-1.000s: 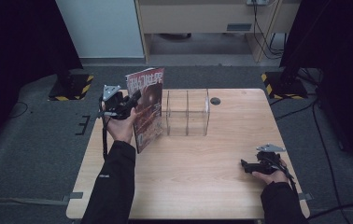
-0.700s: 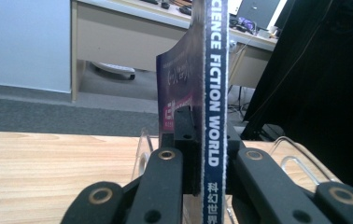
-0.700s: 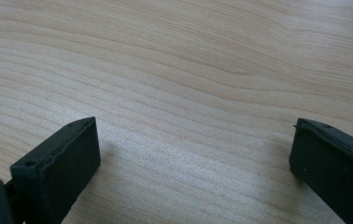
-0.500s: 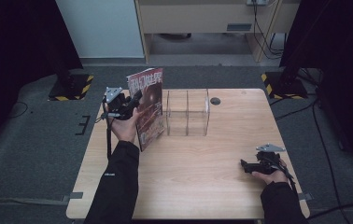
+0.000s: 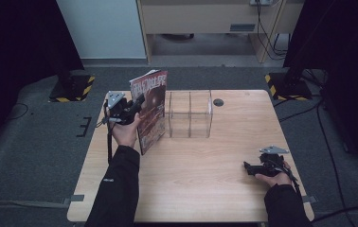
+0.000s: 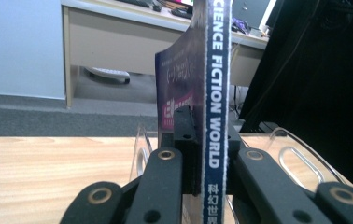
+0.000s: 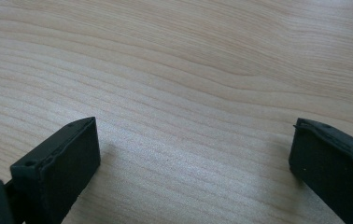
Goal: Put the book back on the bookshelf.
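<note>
Magazine (image 5: pixel 151 109) barely shifted over wooden table (image 5: pixel 205 189).

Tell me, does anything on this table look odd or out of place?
Nothing is spilled or broken. The one oddity: the magazine stands upright on edge beside the clear organizer, pinched at its spine by the left gripper. The right gripper rests open on the table.

Desk (image 5: pixel 205 189): pale wood-look top, fine grain, matt, smooth. Magazine (image 5: pixel 152 111): paper, glossy cover, white-edged spine w/ print. Rack (image 5: pixel 190 114): clear plastic, smooth, shiny. Left gripper (image 6: pixel 207 154) & right gripper (image 7: pixel 191 154): black plastic jaws, matt; brass-look rivets on left arms. Floor (image 5: pixel 40 142): grey carpet, rough. Sleeve (image 5: pixel 118 189): dark cloth.
</note>
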A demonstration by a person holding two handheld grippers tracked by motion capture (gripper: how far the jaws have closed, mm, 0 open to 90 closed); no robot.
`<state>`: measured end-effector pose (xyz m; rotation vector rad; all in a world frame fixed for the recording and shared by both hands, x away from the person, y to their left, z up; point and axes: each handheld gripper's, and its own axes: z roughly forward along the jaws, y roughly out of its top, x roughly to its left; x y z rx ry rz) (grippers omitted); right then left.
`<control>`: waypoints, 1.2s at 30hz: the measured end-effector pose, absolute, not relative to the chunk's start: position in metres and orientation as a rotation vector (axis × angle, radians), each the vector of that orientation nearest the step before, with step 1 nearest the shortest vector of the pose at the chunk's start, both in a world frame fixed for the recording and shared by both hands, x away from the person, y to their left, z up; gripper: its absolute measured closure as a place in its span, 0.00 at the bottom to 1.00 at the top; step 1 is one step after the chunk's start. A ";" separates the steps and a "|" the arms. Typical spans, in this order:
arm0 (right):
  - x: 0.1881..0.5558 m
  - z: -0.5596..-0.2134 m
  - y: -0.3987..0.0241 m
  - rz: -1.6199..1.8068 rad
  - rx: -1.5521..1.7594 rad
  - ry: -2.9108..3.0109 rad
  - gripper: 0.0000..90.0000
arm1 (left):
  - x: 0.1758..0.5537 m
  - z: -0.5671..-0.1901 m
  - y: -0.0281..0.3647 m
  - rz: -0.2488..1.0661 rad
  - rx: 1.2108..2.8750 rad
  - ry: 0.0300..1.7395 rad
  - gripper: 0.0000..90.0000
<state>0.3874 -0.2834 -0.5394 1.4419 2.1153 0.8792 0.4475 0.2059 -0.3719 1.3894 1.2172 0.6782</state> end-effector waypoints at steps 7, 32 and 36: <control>0.387 -0.539 -0.283 0.881 1.444 2.112 0.03 | 0.425 -0.376 0.211 0.666 1.425 1.210 0.93; 0.387 -0.539 -0.282 0.880 1.452 2.109 0.03 | 0.369 -0.403 0.219 0.675 1.499 1.197 0.92; 0.387 -0.539 -0.282 0.880 1.452 2.109 0.03 | 0.372 -0.402 0.222 0.655 1.487 1.197 0.89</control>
